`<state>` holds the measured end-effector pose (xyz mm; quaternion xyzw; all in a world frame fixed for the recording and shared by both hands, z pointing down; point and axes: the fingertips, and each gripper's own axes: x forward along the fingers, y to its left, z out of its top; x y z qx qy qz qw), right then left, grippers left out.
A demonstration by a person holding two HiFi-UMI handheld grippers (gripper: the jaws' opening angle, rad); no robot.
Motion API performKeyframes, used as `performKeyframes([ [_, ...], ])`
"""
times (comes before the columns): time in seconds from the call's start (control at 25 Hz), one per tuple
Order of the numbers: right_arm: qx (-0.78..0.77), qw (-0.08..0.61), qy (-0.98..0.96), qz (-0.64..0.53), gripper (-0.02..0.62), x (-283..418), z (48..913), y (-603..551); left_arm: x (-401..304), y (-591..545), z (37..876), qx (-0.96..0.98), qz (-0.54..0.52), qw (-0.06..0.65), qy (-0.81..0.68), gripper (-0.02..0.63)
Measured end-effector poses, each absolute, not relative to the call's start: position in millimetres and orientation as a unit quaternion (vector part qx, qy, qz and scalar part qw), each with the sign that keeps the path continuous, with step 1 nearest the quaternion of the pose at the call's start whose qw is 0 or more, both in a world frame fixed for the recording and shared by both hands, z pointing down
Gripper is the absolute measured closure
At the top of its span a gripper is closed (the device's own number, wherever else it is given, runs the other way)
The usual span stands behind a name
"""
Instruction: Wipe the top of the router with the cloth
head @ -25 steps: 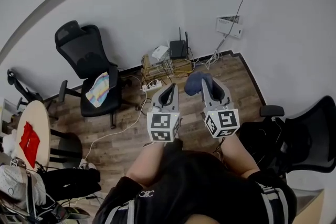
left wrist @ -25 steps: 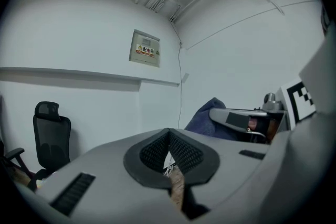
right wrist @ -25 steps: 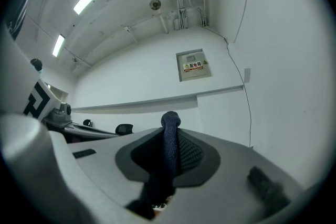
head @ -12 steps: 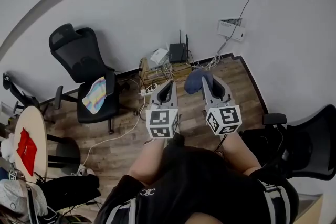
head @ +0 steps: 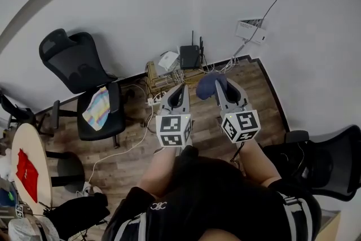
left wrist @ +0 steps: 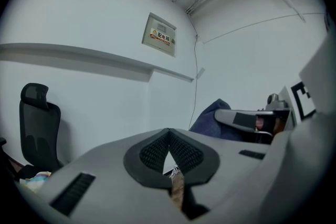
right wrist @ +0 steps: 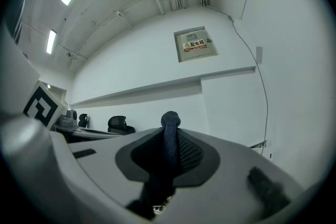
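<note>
Blue cloth (head: 204, 87), soft and light, bunches at our right gripper (head: 218, 85) in the head view, well apart from the router (head: 190, 57) by the wall (head: 141, 8), its top barely visible. Left gripper view: our left gripper (left wrist: 168, 132) closed, empty. Right gripper view: jaws clamp its fold, a sound hold; router unseen.

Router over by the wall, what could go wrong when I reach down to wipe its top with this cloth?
1. The router stands upright among loose cables; a firm wipe might tip it or tug a plug out.
2. The cloth is bunched between the right gripper's jaws, so the hard jaws might scrape the top instead of the fabric.
3. The left gripper, shut and empty, isn't steadying anything.
</note>
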<state>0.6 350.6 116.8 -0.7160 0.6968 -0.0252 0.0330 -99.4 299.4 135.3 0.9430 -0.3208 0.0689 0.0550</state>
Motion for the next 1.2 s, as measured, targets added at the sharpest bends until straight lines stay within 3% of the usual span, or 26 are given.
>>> performKeyframes([
  [0.64,-0.725,-0.012,0.688,-0.037,0.525,12.8,125.1,170.3,-82.8,116.3,162.5,0.95,0.078,0.092,-0.29,0.595],
  [0.92,-0.727,-0.071,0.682,-0.034,0.525,25.0,143.5,125.0,-70.8,76.9,178.0,0.948,0.087,0.107,-0.287,0.595],
  [1.2,-0.725,-0.049,0.683,-0.074,0.525,51.9,162.6,86.6,-65.8,48.7,192.3,0.937,0.104,0.11,-0.314,0.595],
])
